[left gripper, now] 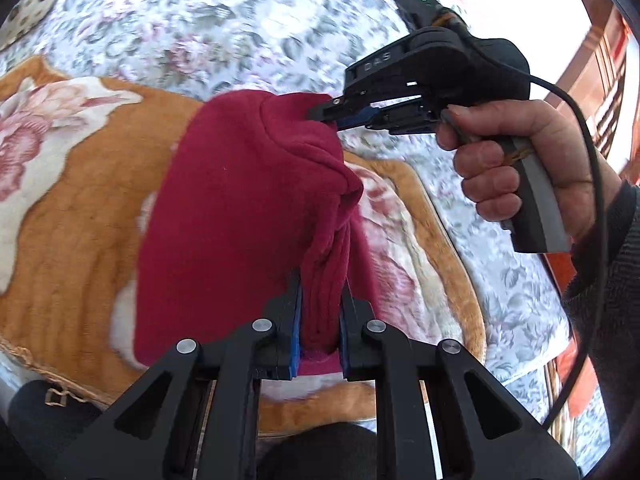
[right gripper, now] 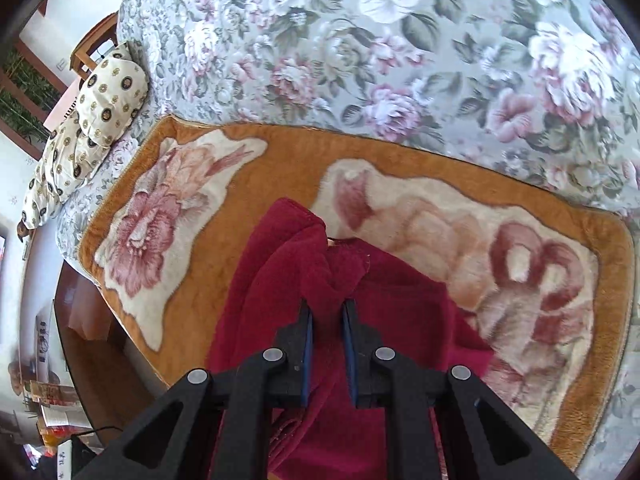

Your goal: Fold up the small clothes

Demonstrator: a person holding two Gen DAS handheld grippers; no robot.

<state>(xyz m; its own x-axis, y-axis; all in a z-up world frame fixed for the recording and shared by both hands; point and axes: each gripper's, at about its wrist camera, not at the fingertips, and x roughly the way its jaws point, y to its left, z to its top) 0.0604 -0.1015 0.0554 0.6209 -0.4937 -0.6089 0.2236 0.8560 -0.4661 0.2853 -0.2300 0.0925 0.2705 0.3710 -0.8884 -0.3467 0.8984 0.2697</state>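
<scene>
Floral blanket (right gripper: 192, 152) under red garment (left gripper: 224, 216), both grippers' fingers (left gripper: 297, 320) (right gripper: 307, 340) clamped on its bunched, edge-hiding folds.

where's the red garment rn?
Red garment is lifted over the orange floral blanket, centre of both wrist views, pinched by the left gripper and right gripper.

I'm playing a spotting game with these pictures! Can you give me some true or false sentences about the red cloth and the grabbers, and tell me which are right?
1. Both grippers pinch the red cloth. True: the left gripper and the right gripper each clamp a bunch of it.
2. The cloth lies flat. False: it is lifted and draped.
3. Under it is an orange flowered blanket. True.
4. The sofa cover is plain blue. False: it has a flower print.
5. A bare hand holds the right gripper's handle. True.
</scene>
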